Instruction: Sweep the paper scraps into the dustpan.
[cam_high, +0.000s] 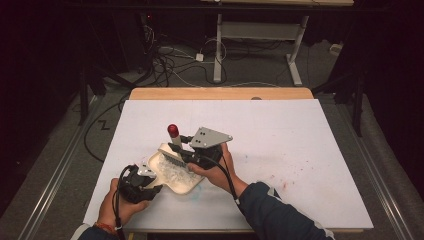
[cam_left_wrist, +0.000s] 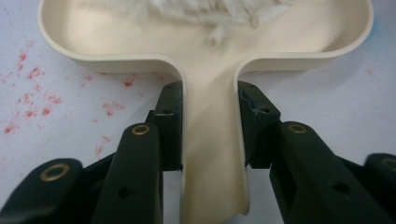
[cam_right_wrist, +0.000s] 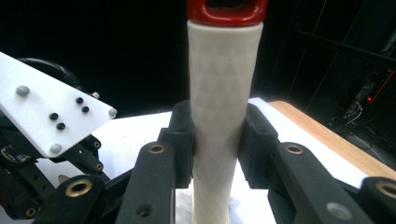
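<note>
The left gripper (cam_high: 150, 183) has its two black jaws squeezed tight on the handle of the cream dustpan (cam_high: 176, 176), which lies flat on the white table (cam_high: 280, 145) near the person's side, with a pile of white scraps (cam_high: 172, 172) inside it. The right gripper (cam_high: 192, 152) has its jaws clamped on the white handle of the brush (cam_high: 173, 145), whose red tip points up and away while the bristles sit at the far edge of the pan, right by the scraps. Little red specks (cam_left_wrist: 37, 88) dot the table beside the pan, and farther back there are cables (cam_high: 170, 62) on the floor and the white legs of a desk (cam_high: 260, 40).
</note>
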